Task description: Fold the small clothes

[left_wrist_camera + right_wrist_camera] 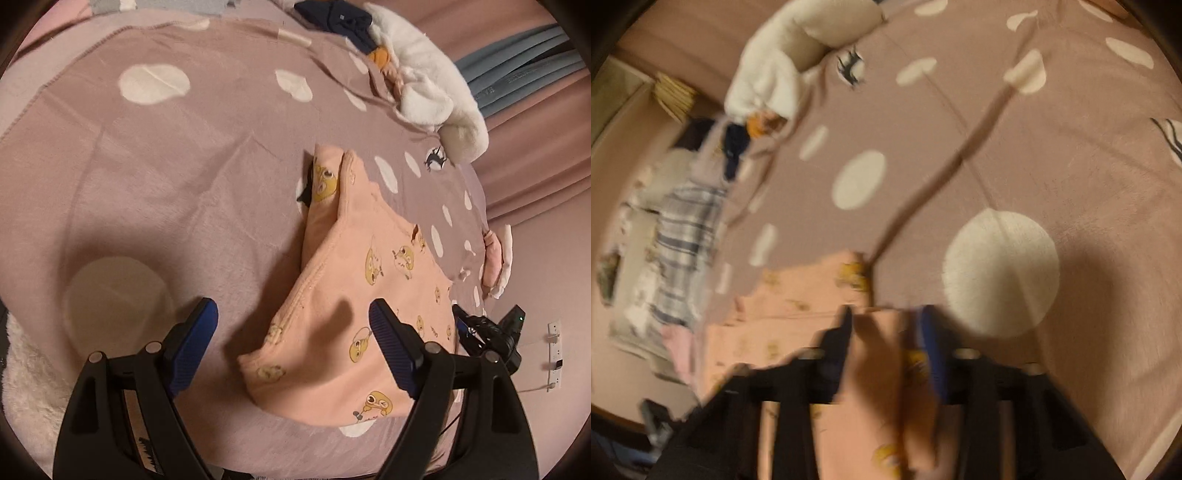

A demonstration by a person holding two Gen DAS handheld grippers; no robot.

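A pink garment (351,295) printed with yellow cartoon figures lies partly folded on a mauve blanket (184,166) with cream spots. My left gripper (293,317) hovers open over the garment's near left edge, with nothing pinched between its blue pads. My right gripper (461,321) shows at the garment's right edge. In the blurred right wrist view the right gripper (886,325) has its fingers drawn close, with a fold of the pink garment (798,295) between them.
A white plush cloth (436,92) and dark navy clothing (343,18) lie at the blanket's far edge. A striped cloth (687,236) lies beyond the blanket's side. Pink curtains (535,147) hang at the right. A white fluffy cloth (26,387) sits near left.
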